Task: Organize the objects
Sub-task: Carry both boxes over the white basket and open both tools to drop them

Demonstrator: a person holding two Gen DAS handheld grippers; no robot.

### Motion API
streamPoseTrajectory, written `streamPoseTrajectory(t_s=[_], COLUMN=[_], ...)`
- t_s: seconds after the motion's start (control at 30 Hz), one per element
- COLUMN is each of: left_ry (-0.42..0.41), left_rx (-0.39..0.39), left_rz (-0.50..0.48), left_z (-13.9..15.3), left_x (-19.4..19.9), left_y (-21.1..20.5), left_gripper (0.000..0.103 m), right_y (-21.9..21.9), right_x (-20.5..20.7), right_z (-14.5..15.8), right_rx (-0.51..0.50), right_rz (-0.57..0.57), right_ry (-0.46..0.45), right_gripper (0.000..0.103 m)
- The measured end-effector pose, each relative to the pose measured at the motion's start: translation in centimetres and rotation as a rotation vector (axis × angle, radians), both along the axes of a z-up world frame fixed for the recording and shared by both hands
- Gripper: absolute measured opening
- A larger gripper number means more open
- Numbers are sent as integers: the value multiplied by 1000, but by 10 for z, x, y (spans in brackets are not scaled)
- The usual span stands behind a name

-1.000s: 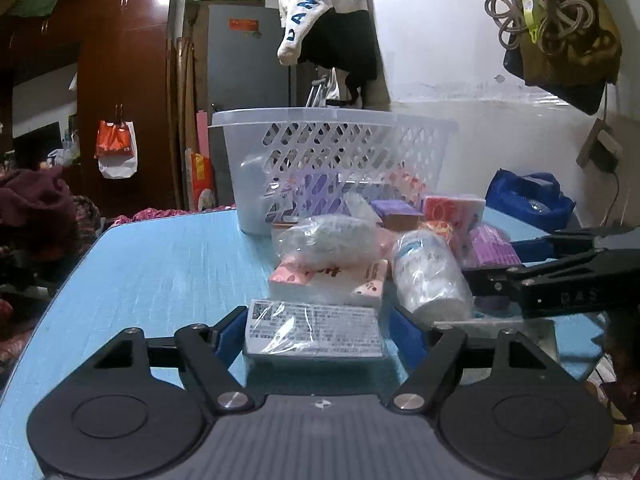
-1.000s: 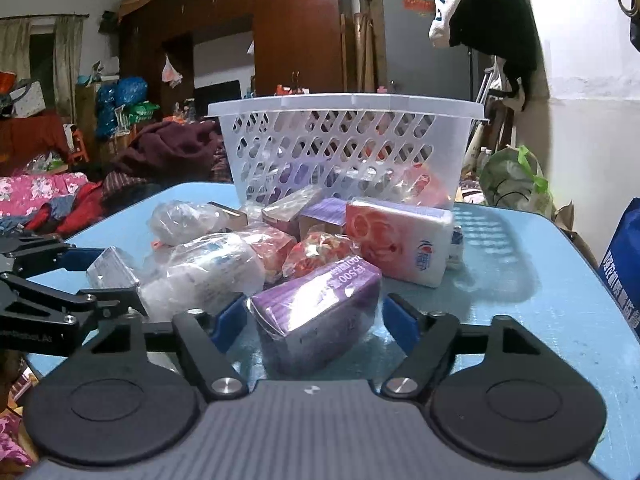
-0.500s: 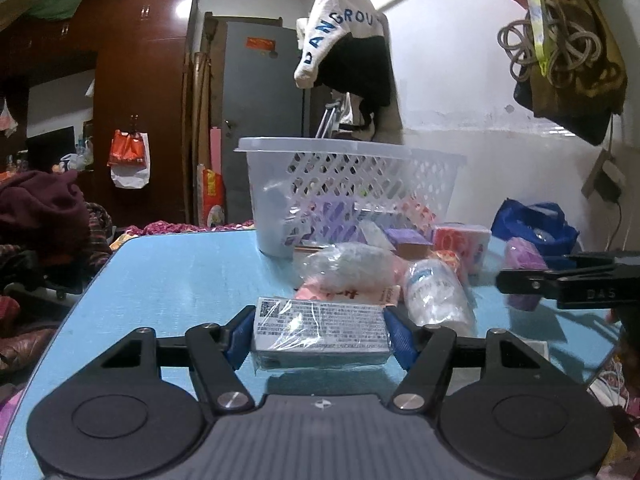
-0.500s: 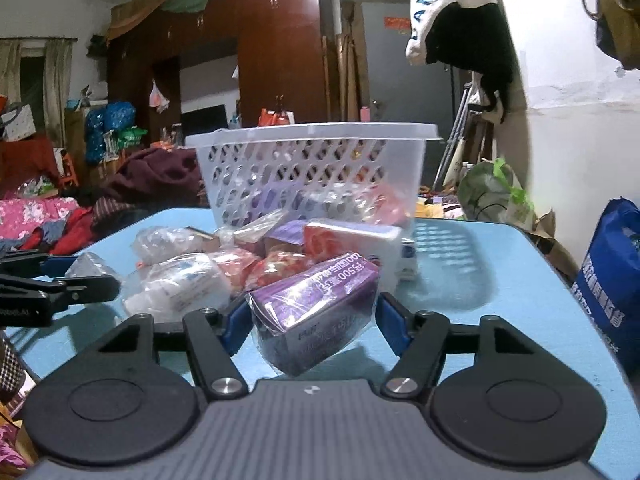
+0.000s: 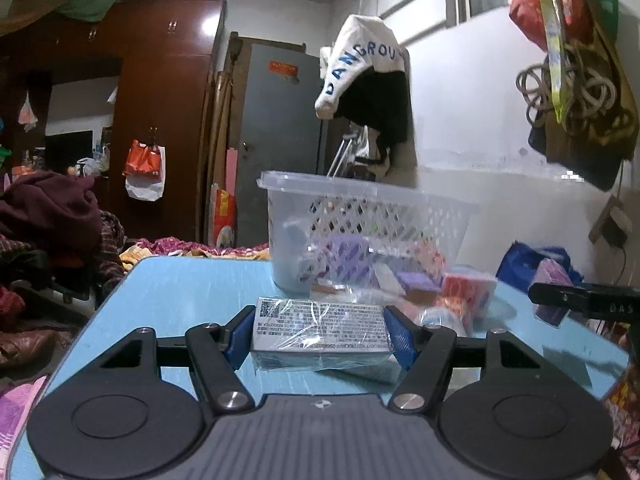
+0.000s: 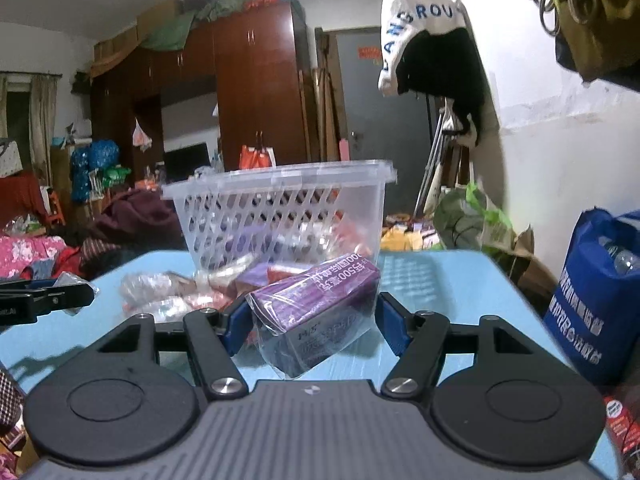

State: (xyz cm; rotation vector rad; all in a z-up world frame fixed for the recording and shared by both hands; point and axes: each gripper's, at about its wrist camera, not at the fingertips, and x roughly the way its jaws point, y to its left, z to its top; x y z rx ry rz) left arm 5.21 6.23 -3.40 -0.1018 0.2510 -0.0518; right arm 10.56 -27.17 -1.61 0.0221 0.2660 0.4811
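Observation:
My left gripper [image 5: 320, 334] is shut on a flat grey packet wrapped in clear film [image 5: 320, 328], held just above the blue table [image 5: 180, 292]. A purple boxed pack in a clear bag [image 6: 316, 304] sits tilted between the blue pads of my right gripper [image 6: 312, 322], which is shut on it and lifted off the table. Beyond both stands a white slotted plastic basket [image 6: 280, 216] with several packets inside. More wrapped packets [image 6: 172, 292] lie heaped in front of it. The right gripper's tip [image 5: 584, 304] shows at the right edge of the left wrist view.
A blue shopping bag [image 6: 596, 300] stands off the table's right side. Clothes hang on the white wall [image 5: 368, 92] behind the basket. A dark wardrobe [image 5: 160, 120] and piles of cloth [image 5: 48, 216] fill the room on the left.
Both grippers have closed onto their packets and raised them off the table. The basket and the heap now sit lower and farther off in both views.

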Motion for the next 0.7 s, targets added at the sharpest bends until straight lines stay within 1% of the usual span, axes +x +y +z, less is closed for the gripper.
streamPoseTrajectory(t_s=[0.13,0.2,0.27,0.33,0.43,0.47,0.5,0.53,0.57,0.63,0.7], left_ry=[-21,-29,-52,-85,-82,-68,-37,-4,32,91,128], left_rx=[-19,-22,-24,-5,9,25,35,24,5,13,2], left_rz=[6,-7,-29,-48,-73,-71,-59,-55,-57,-52,-47], left_z=[8,16,32,59,99,109,117,121,123,121,115], left_x=[1,5,16,37,88,109,132,153,173,207,229], left_y=[4,4,4,2,-4,-7,-10,-11,-11,-14,-15], left_gripper=[70,70,70,70,70,70,70,70,70,70,71], right_y=[-3,-3,0,6,27,36,43,51,57,72,83], right_x=[1,6,13,27,65,84,102,120,135,157,170], right_z=[5,9,21,41,77,87,94,98,100,99,95], right_rx=[21,34,30,36,21,10,1,-7,-9,-58,-77], right_rz=[-7,-1,11,35,83,80,90,96,95,77,60], right_ry=[-29,-37,-66,-107,-145,-135,-118,-93,-68,-47,-62], right_gripper=[68,68,68,68,68,68,68,68,68,68,70])
